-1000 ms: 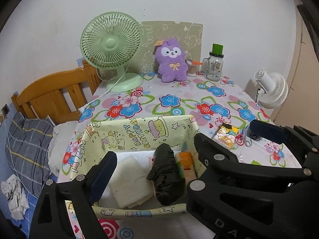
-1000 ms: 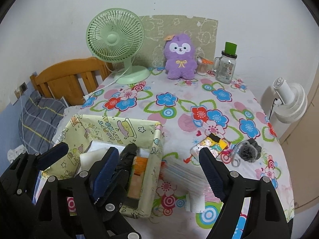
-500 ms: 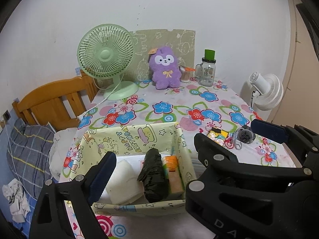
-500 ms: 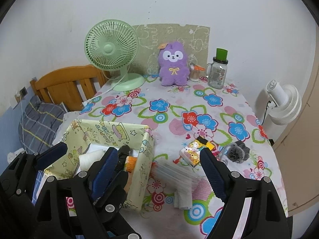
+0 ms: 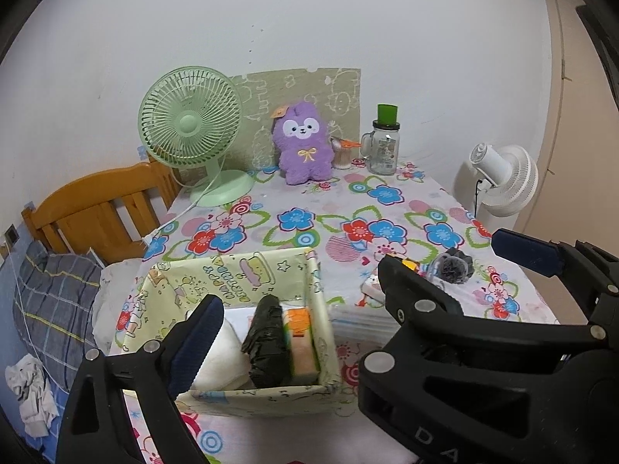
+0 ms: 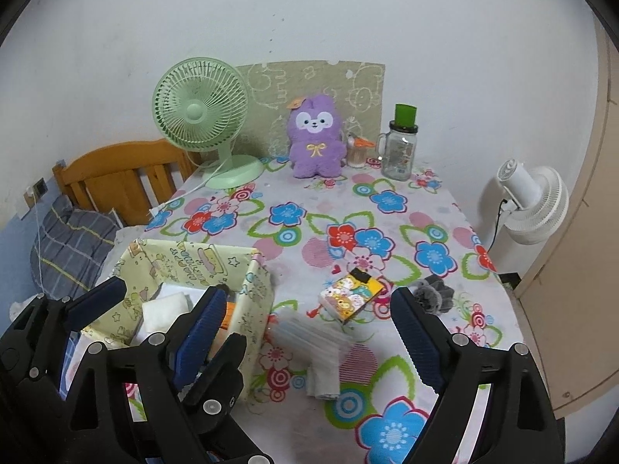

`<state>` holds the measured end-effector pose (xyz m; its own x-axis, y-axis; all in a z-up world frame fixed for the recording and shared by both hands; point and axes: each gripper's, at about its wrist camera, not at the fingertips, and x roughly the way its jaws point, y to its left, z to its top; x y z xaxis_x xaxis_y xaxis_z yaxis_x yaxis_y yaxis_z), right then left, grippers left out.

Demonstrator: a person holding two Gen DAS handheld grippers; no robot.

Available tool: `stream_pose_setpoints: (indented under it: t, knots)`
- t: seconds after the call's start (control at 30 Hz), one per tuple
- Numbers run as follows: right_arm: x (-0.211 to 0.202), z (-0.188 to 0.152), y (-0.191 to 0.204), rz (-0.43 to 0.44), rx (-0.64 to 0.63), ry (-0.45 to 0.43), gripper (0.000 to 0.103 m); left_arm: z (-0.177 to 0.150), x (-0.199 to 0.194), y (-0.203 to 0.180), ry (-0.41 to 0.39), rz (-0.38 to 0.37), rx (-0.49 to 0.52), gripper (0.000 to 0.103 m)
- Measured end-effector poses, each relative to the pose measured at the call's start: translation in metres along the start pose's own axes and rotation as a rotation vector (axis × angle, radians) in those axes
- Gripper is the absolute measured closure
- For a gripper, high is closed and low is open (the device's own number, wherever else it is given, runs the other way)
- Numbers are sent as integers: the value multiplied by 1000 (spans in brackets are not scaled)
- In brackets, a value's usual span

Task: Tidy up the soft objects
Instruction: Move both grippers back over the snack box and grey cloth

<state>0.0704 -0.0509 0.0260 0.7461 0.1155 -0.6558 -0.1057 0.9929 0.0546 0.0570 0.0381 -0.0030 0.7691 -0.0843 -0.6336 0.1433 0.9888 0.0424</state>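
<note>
Hovering above a table (image 6: 387, 201) covered in a bright flowered cloth, two black hand-held grippers with blue pads point down at an angle. The right gripper (image 6: 309, 332) has its jaws spread wide, and they have just been opening a little further; nothing sits between the pads, only the tabletop below. The left gripper (image 5: 294, 301) is seen in its own view with only one blue pad clearly visible, so it is hard to tell how far apart its jaws stand; from the right wrist view its two fingers appear parted, with nothing gripped.

Near the front left of the table stands a pale yellow fabric box (image 5: 240, 274) printed with cartoons. Inside it lie a folded white cloth (image 5: 228, 355), a black bundle (image 5: 267, 340) and an orange and green pack (image 5: 301, 340), side by side.

On the cloth to the right of the box lie a clear plastic pouch (image 6: 309, 336), a cartoon-printed tissue pack (image 6: 352, 294) and a dark grey scrunchie (image 6: 433, 294). At the far edge, against the wall, a purple plush toy (image 6: 317, 143) sits upright between a green desk fan (image 6: 201, 108) and a glass jar with a green lid (image 6: 398, 150).
</note>
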Motion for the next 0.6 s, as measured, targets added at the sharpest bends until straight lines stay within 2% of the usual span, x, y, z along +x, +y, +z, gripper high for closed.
stream_pose_setpoints:
  t: [0.6]
  knots:
    - [-18, -7, -36, -15, 19, -31, 10, 1, -11, -36, -15, -15, 9, 6]
